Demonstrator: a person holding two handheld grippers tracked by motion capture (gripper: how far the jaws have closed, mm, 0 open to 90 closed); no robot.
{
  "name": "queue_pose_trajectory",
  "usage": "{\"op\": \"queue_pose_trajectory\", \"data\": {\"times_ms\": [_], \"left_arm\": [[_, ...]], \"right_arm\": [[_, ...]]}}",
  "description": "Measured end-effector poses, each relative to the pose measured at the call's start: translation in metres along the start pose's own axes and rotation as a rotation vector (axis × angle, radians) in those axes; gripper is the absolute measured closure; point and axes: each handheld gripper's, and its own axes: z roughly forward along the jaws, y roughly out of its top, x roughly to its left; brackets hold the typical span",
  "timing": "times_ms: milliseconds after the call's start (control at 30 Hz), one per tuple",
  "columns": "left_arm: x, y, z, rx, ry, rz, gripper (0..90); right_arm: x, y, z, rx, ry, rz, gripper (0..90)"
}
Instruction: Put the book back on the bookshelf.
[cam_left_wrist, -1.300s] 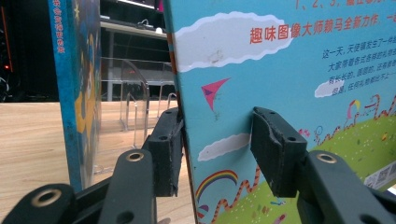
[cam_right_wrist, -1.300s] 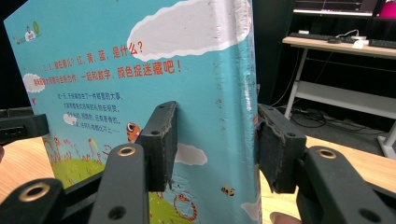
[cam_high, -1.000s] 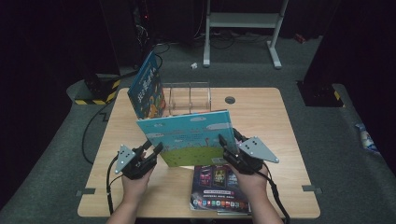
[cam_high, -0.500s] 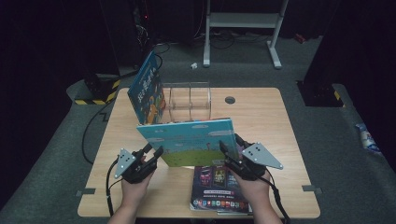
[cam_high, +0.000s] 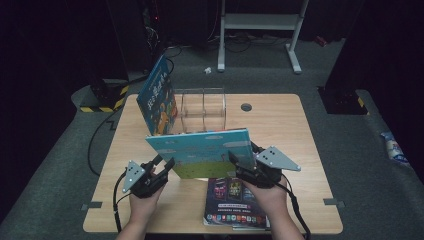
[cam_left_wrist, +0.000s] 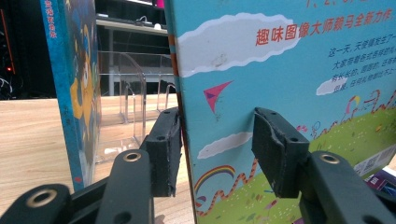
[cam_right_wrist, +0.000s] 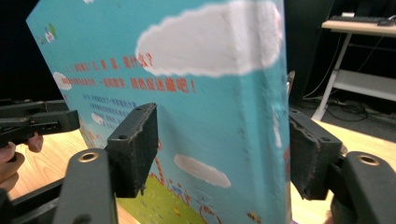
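Sky-blue, white-clouded picture book (cam_high: 202, 150)

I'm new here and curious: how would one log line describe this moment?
book: upright, off table | left gripper: open around its edge | right gripper: open around other edge

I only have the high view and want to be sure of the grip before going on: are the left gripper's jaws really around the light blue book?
Observer: Yes. The left gripper has one jaw on each side of the light blue book at its edge; I cannot tell whether they press.
Operator: And the right one?
Observer: The right gripper straddles the other edge, one jaw before the cover, one behind.
Operator: What is on the cover facing the person?
Observer: Red print and a pink kite.
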Motion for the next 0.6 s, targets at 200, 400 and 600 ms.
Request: {"op": "queue_pose_trajectory", "data": {"times_ms": [200, 400, 600], "left_arm": [[-0.002, 0.0, -0.001, 0.001, -0.002, -0.005, 51.0], [-0.001, 0.001, -0.001, 0.008, -0.005, -0.022, 49.6], [0.008, 0.0, 0.0, 0.002, -0.008, -0.066, 49.0]], "right_arm": [[0.0, 0.001, -0.001, 0.006, 0.002, -0.002, 38.0], [0.0, -0.004, -0.008, -0.002, 0.036, -0.047, 45.1], [0.002, -0.01, -0.02, -0.01, 0.096, -0.158, 60.9]]}}
